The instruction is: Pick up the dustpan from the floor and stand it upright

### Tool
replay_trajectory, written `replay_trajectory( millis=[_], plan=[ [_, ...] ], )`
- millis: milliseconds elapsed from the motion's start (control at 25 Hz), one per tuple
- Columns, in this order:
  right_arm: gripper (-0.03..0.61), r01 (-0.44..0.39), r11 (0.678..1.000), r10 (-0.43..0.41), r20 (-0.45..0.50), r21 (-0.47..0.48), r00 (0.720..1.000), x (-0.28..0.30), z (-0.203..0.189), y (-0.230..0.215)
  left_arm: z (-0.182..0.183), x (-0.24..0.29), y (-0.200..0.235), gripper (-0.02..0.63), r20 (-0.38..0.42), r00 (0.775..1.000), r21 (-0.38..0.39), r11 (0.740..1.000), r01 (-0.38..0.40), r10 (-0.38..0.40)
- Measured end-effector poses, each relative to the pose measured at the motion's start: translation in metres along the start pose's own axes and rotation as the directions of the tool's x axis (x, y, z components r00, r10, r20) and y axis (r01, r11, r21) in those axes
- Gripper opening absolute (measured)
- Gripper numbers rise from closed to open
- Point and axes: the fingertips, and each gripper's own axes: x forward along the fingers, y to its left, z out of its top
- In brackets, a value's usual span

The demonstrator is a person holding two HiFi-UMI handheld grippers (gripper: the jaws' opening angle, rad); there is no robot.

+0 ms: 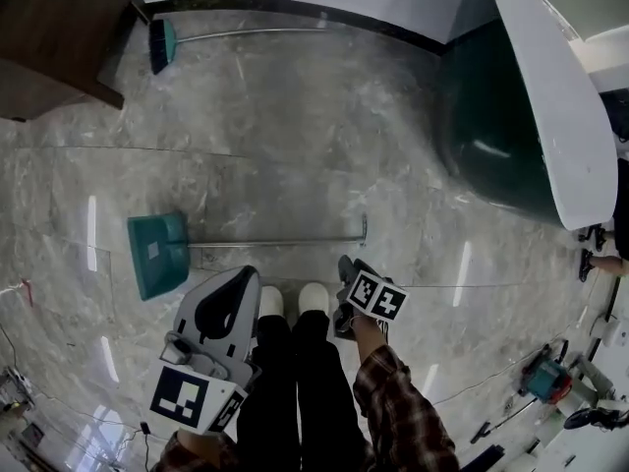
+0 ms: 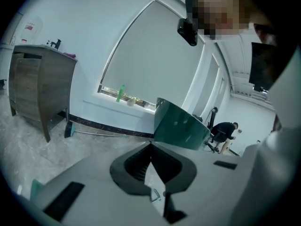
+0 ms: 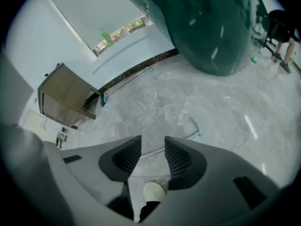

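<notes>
The teal dustpan [image 1: 157, 254] lies flat on the marble floor, and its long metal handle [image 1: 280, 242] runs right to a hooked end near my feet. My left gripper [image 1: 246, 273] hovers just right of the pan, above the handle. In the left gripper view its jaws [image 2: 151, 145] meet at the tips, shut on nothing. My right gripper [image 1: 344, 264] hangs close over the handle's hooked end. In the right gripper view it [image 3: 153, 147] is open and points steeply down, with the handle [image 3: 183, 140] on the floor beyond the gap and nothing between the pads.
A teal broom [image 1: 162, 42] lies along the far wall beside a dark wooden cabinet [image 1: 59, 37]. A large dark green curved body [image 1: 491, 136] with a white top stands at the right. My white shoes [image 1: 270, 301] stand just behind the handle. Cables and tools lie at the lower right.
</notes>
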Motion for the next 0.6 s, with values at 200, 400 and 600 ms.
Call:
replay_trajectory(
  millis=[200,400,600],
  plan=[
    [0.15,0.018,0.981,-0.011,-0.038,0.192,0.999,0.074,-0.044,-0.031,-0.061,0.019,0.036,0.011,-0.034,0.999,-0.03,0.999,-0.032,0.031],
    [0.155,0.053,0.96,-0.046,-0.031,0.276,0.998,0.139,-0.055,-0.059,-0.101,0.045,0.062,0.009,-0.013,1.0,-0.012,1.0,-0.028,0.028],
    [0.155,0.09,0.944,-0.081,-0.044,0.317,0.996,0.19,-0.064,-0.083,-0.129,0.071,0.082,0.009,-0.003,1.0,0.006,1.0,-0.02,0.02]
  ],
)
